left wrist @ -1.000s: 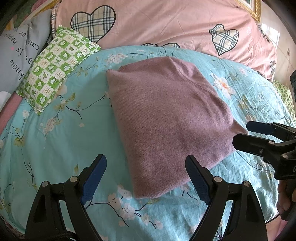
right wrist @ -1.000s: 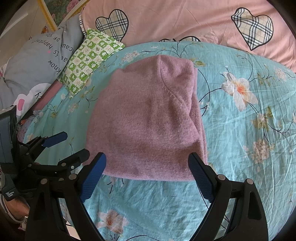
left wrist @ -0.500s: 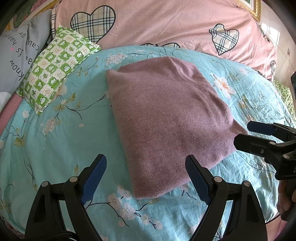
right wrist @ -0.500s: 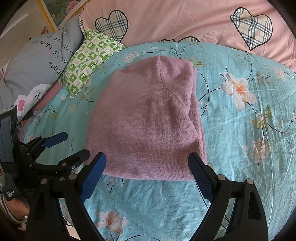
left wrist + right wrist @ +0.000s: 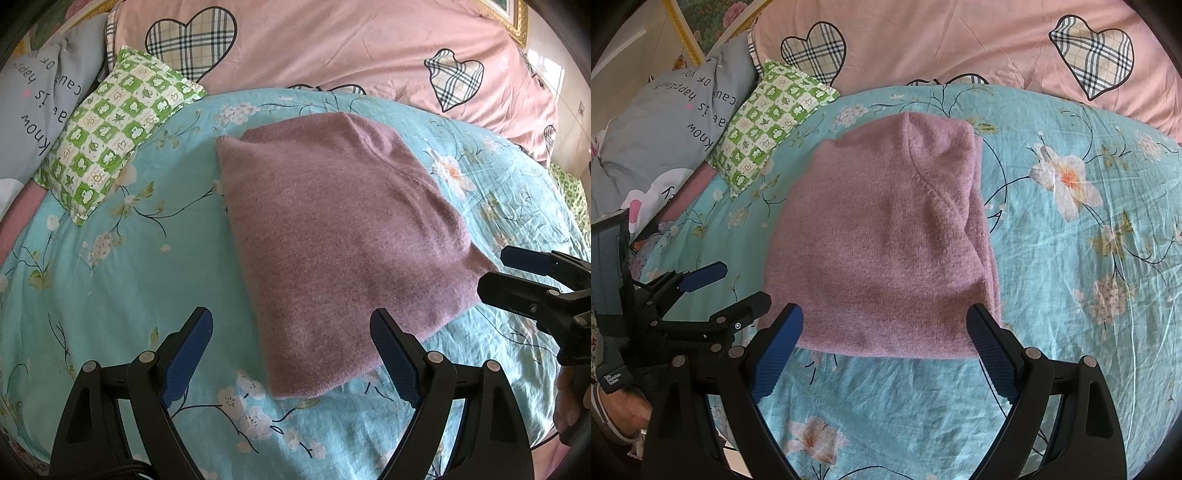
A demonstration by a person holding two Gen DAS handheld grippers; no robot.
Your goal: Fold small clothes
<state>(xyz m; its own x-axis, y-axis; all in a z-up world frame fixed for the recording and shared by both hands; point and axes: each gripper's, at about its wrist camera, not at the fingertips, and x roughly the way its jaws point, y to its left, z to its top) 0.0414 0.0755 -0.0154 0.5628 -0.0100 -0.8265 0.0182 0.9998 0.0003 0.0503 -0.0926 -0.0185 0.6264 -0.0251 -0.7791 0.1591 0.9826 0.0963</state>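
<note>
While the folded mauve knitted sweater [image 5: 332, 236] is lying mid-bed, the left claw [image 5: 291, 332] and right claw [image 5: 884, 328] are hovering wide open, empty, near its front edge.

Your right gripper [image 5: 884, 330] hangs with its jaws spread wide over the near hem of the folded mauve knit sweater [image 5: 886, 243], gripping nothing. The sweater lies flat on the turquoise floral sheet [image 5: 1071, 258]. Your left gripper [image 5: 733, 286], also spread, sits low at the left, just off the sweater's corner. A green checked pillow [image 5: 768, 118] and a grey lettered cushion [image 5: 665, 122] lie beyond.
</note>
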